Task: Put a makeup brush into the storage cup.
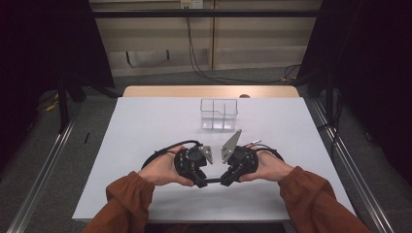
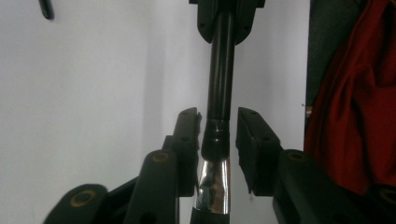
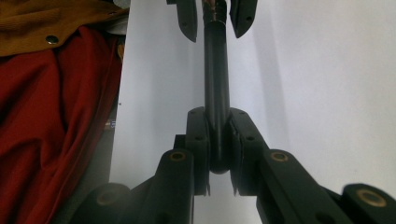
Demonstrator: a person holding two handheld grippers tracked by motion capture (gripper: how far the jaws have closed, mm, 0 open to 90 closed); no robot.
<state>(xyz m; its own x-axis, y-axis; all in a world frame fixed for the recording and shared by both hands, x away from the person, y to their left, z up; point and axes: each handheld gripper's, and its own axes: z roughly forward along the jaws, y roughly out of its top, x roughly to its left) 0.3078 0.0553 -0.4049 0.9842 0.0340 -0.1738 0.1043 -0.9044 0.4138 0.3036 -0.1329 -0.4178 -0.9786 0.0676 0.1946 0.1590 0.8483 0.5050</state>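
The right gripper (image 3: 218, 154) clamps one end of a black pen (image 3: 216, 84); at the far end, the left gripper (image 2: 219, 140) stands slightly open around the pen, which spans level between them.

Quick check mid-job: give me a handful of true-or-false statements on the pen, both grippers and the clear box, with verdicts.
1. The right gripper is clamped on one end of the black pen. True.
2. The left gripper presses tight on the pen. False: a gap shows beside one pad.
3. The clear box stands beyond the grippers. True.
4. The pen lies inside the clear box. False: it spans the two grippers.
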